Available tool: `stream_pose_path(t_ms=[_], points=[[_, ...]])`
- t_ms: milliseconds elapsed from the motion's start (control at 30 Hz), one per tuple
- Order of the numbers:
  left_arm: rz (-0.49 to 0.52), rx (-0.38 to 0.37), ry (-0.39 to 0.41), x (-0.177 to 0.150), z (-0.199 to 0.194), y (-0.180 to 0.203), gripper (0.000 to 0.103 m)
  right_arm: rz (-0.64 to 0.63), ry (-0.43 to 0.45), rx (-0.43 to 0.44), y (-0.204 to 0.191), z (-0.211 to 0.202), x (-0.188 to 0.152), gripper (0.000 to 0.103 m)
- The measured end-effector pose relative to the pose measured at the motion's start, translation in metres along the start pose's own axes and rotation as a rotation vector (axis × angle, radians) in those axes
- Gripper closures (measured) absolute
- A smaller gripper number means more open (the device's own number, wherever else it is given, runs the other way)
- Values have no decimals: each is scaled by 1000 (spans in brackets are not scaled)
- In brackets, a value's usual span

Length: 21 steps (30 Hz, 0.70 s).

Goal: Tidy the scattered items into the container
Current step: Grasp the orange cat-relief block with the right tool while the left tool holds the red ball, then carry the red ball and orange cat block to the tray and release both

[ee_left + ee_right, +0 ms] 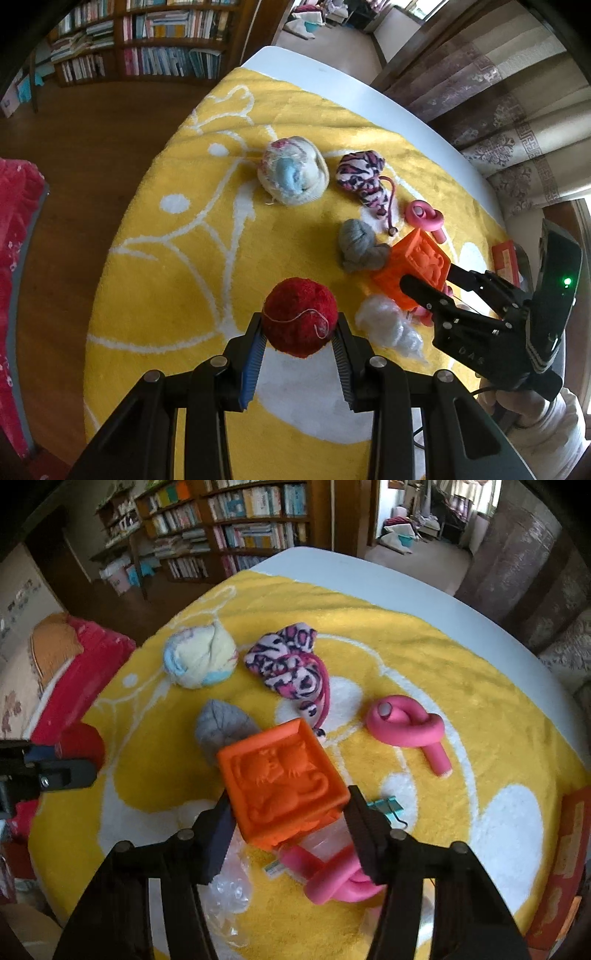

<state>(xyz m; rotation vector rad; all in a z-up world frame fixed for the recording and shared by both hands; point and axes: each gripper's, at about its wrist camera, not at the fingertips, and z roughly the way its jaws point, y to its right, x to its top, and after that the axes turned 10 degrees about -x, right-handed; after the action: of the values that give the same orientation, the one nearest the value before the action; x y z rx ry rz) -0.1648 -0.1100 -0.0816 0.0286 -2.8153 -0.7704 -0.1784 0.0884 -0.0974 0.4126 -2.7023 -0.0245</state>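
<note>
Left gripper (300, 334): fingers clamped on a red fuzzy ball (300, 317), one pad on each flank, held above the yellow rug (155, 258) that covers the white tabletop (317, 70).

Right gripper (290, 812): fingers closed on an orange square block (282, 779) with a cat in relief on its upper face. The block sits tilted, lifted clear of the clutter under it. In the left wrist view the same block (417, 266) shows at 3 o'clock from the red ball, with the right gripper (430, 280) reaching in from the right edge.

Scattered items, right wrist view:
- Cream and blue sock bundle (201, 657) at 11 o'clock from the block, well apart.
- Pink and black patterned cloth bundle (288, 664) at 12 o'clock, a pink cord trailing from it toward the block.
- Grey sock roll (221, 727) just beside the block's far left corner, partly hidden by it.
- Pink foam knot (410, 727) at 2 o'clock, lying apart on the rug.
- A second pink foam knot (332, 882) under and just nearer than the block, at 6 o'clock.
- Clear crumpled plastic (229, 890) at 7 o'clock, beside the left finger.
- Teal binder clip (388, 806) touching or just behind the right finger; cannot tell which.

An orange-red box (561, 867) sits at the rug's right edge, mostly cropped; whether it is the container cannot be told.
</note>
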Motion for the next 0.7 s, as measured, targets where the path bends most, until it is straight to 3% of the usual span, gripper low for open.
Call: stream_pose_path(t_ms=[333, 700], points=[[45, -9, 19, -7, -1, 50, 66, 215, 116, 38, 73, -62, -21, 44], [164, -60, 7, -25, 22, 147, 66, 431, 187, -58, 178, -121, -85, 44]])
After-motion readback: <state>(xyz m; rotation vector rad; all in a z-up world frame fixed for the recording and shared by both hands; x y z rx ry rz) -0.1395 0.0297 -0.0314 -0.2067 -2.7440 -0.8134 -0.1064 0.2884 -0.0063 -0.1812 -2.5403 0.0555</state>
